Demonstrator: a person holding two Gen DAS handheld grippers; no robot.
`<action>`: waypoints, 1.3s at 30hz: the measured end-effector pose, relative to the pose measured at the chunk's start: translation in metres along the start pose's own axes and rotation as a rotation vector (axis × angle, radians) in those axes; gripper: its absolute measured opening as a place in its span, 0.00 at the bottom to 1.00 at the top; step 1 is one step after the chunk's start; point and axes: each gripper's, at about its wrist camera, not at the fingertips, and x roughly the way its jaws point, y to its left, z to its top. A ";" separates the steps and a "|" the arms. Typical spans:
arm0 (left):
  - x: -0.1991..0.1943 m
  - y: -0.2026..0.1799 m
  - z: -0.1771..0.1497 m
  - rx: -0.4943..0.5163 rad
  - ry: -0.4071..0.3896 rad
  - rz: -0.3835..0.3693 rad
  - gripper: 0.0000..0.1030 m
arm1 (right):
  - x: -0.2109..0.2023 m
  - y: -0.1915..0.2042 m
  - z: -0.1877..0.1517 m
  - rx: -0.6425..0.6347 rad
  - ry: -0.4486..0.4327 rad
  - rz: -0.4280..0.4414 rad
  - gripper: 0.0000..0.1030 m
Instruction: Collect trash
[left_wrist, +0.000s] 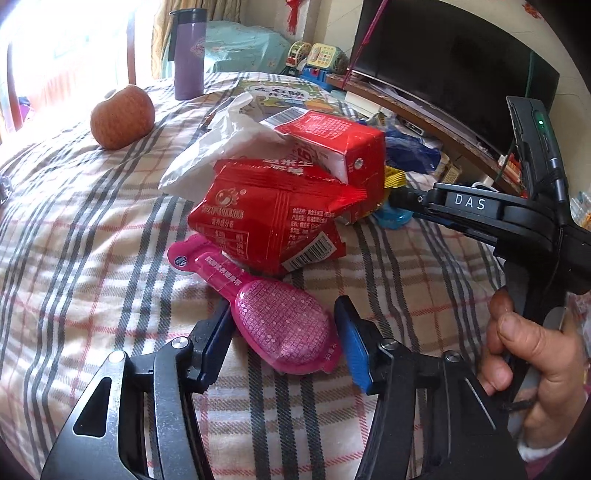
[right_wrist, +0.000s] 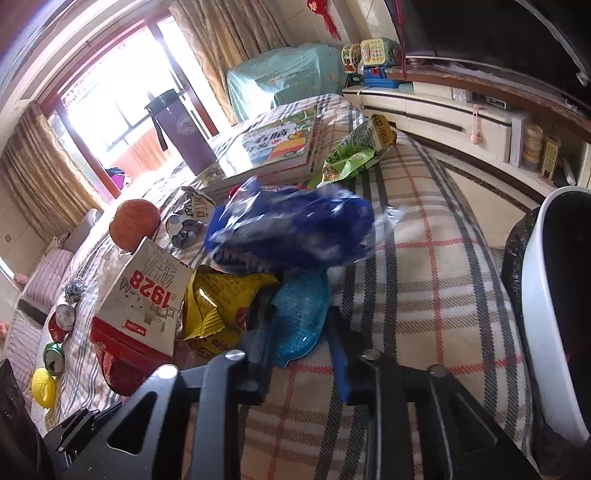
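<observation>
A pile of trash lies on the plaid cloth (left_wrist: 92, 258). In the left wrist view my left gripper (left_wrist: 282, 334) is open, its fingers either side of a pink spoon-shaped packet (left_wrist: 284, 328). Behind it lie a red snack wrapper (left_wrist: 269, 218), a red-and-white carton (left_wrist: 332, 147) and white crumpled paper (left_wrist: 221, 144). In the right wrist view my right gripper (right_wrist: 299, 354) is open around a blue spoon-shaped packet (right_wrist: 301, 314). Beyond it lie a yellow wrapper (right_wrist: 221, 299), a blue plastic bag (right_wrist: 291, 229), the carton (right_wrist: 147, 295) and a green wrapper (right_wrist: 354, 151). The right gripper also shows in the left wrist view (left_wrist: 402, 199).
An apple (left_wrist: 122, 116), a purple flask (left_wrist: 189, 55) and a stack of picture books (right_wrist: 273, 147) stand at the back. Crushed cans (right_wrist: 61, 321) and a yellow object (right_wrist: 43, 386) lie at the left. A white bin with a black liner (right_wrist: 550, 306) stands at the right edge.
</observation>
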 end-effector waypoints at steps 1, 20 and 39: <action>-0.001 -0.001 -0.001 0.004 -0.002 -0.004 0.52 | -0.003 0.000 -0.001 -0.003 -0.003 0.004 0.17; -0.019 -0.021 -0.017 0.033 -0.011 -0.061 0.51 | -0.033 -0.029 -0.022 0.115 0.014 0.104 0.38; -0.023 -0.031 -0.020 0.050 -0.017 -0.103 0.51 | -0.036 -0.028 -0.019 0.103 -0.022 0.065 0.00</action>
